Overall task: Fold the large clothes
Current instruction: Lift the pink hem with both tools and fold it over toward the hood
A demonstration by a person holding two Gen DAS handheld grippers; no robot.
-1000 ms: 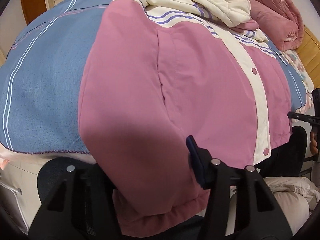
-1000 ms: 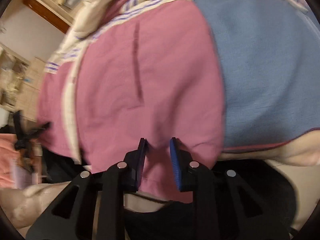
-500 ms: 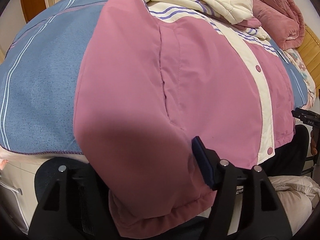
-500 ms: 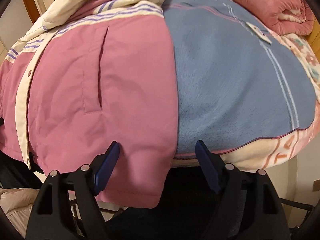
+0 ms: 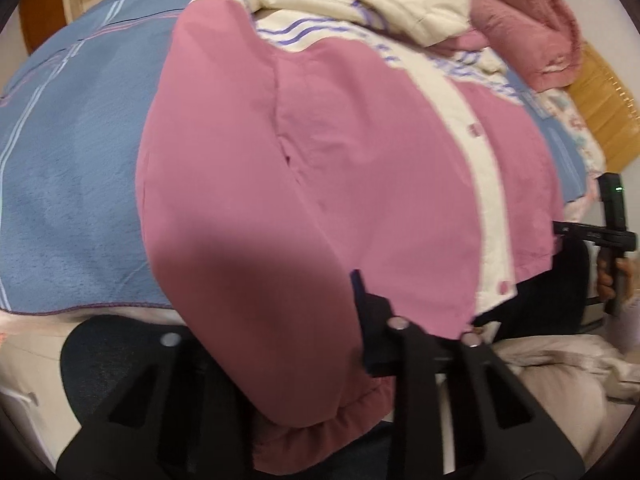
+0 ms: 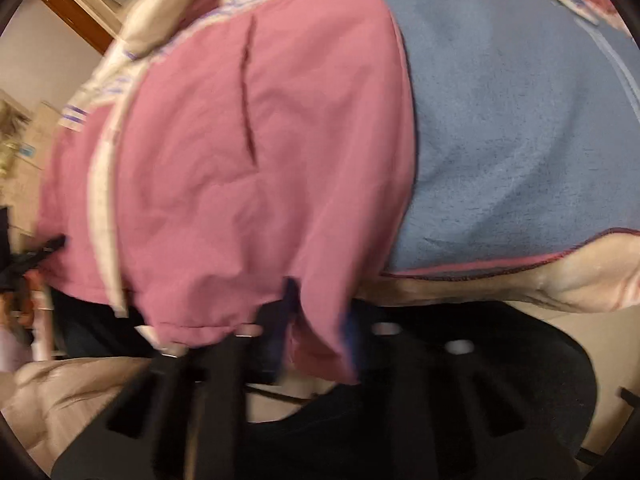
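Observation:
A pink jacket (image 5: 360, 168) with a cream button placket and cream hood lies front-up on a blue blanket (image 5: 72, 168), its bottom hem hanging over the bed's near edge. My left gripper (image 5: 280, 344) straddles the hem; the pink cloth drapes over its left finger and hides it, and the right finger (image 5: 366, 320) shows beside the cloth. In the right wrist view the jacket (image 6: 240, 160) fills the middle, and my right gripper (image 6: 316, 320) has its blue pads close together on a flap of the hem.
A rolled pink quilt (image 5: 532, 28) lies at the bed's far right, by a wooden headboard (image 5: 608, 116). A black chair (image 5: 104, 360) stands under the near edge. Beige bedding (image 5: 568, 376) lies below right. A wooden cabinet (image 6: 80, 8) stands behind.
My right gripper was wide open before the hem half a second ago; now its pads have closed in on the hem flap. My left gripper has shifted a little along the hem.

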